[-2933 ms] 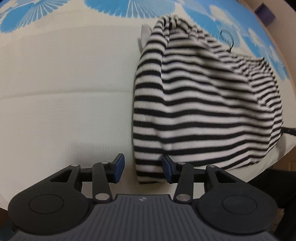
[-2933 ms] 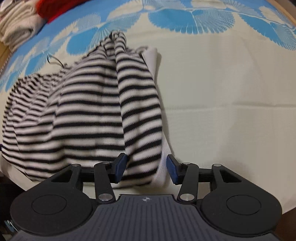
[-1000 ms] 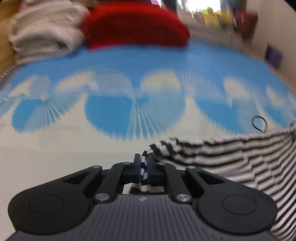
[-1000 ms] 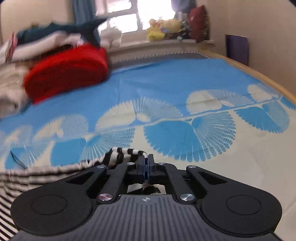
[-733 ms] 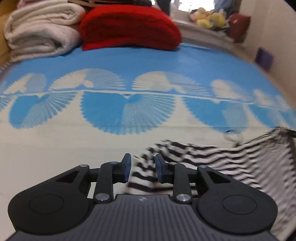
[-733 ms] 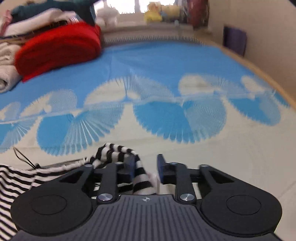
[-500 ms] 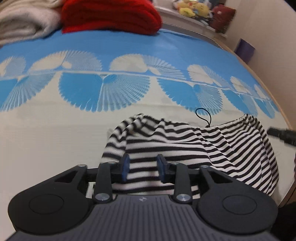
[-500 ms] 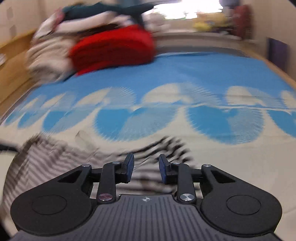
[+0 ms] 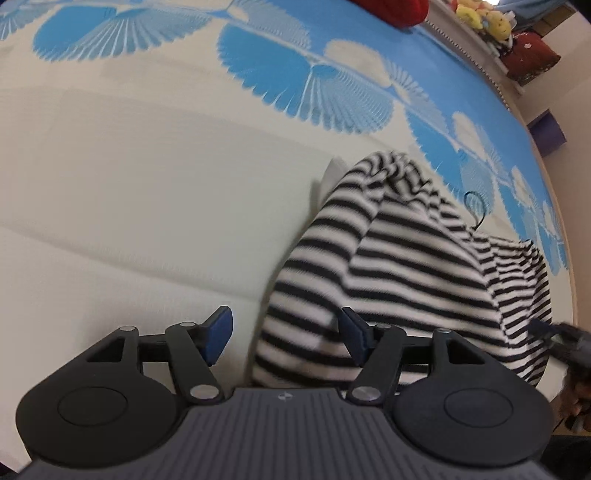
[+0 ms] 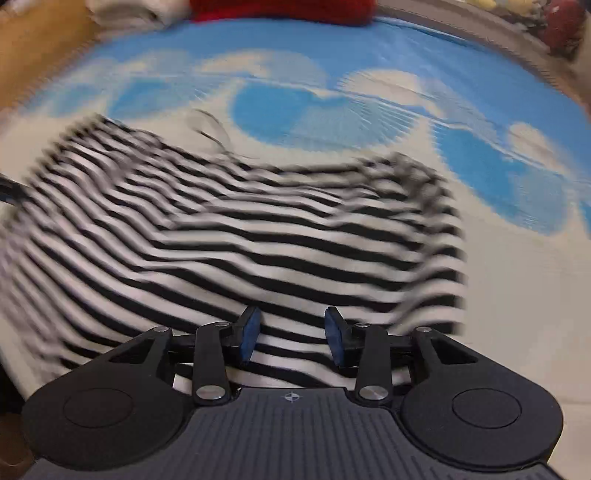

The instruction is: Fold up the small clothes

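Nearest me, my left tool [image 9: 284, 334] stands wide, its jaws having just been opening; the near left corner of the striped garment [image 9: 399, 280] lies between the blue pads [image 9: 218, 334], but neither pad presses on it. My right tool [image 10: 291, 338] stands at a narrower gap, jaws likewise just opening, with striped cloth below and between them, not gripped.

The striped garment lies in a doubled, humped pile on the cream near part of the bedspread [image 9: 147, 192]. A thin black loop [image 9: 474, 206] rests just beyond its far edge.

Judgement: one fold is laid and released; I am at the regrasp step. The next move calls for lowering both tools onto a free edge, closing on a single layer pair, then carrying it across squarely.

Farther off, blue fan patterns cover the bed, with a red cushion [image 10: 280, 11] at the far end.
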